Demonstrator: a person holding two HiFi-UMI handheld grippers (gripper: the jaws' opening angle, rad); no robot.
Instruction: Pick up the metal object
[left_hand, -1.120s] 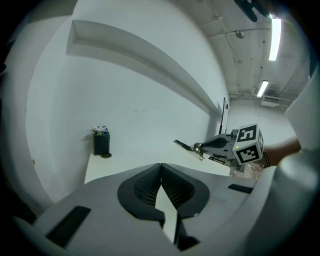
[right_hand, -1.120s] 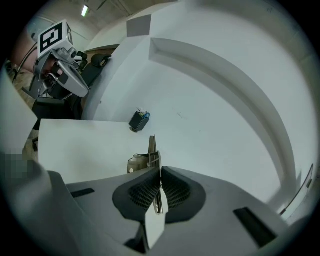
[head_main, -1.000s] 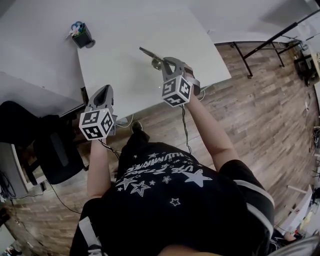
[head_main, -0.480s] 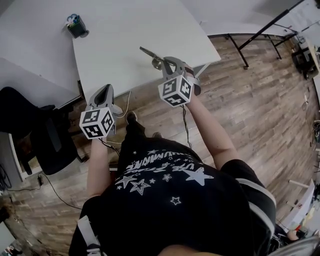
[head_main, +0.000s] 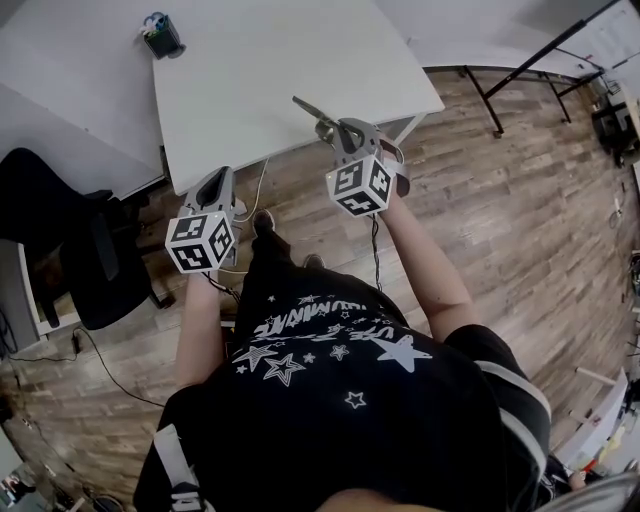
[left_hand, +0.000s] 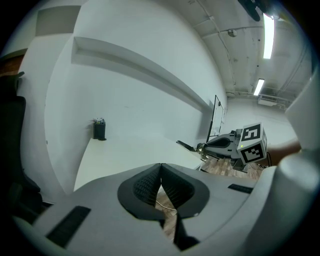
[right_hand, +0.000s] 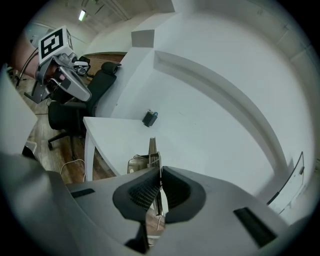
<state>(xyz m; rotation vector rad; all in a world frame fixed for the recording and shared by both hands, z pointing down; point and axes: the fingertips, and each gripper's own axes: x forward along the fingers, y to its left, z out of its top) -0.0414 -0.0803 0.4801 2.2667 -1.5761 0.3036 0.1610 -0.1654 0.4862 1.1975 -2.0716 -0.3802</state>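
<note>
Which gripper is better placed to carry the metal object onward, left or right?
Right. The right gripper is shut on the metal object, above the table's near edge. The left gripper is shut, empty and off to the side.

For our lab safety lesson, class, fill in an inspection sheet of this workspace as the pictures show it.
Surface: white table.
Job's things: metal object, clamped in the right gripper over the table's near edge.
Clutter: small dark holder at the far corner.
Grippers: right gripper shut on the metal object; left gripper shut, empty.
Cables: white cable on the wood floor under the table.
Surroundings: black chair, black metal frame.
</note>
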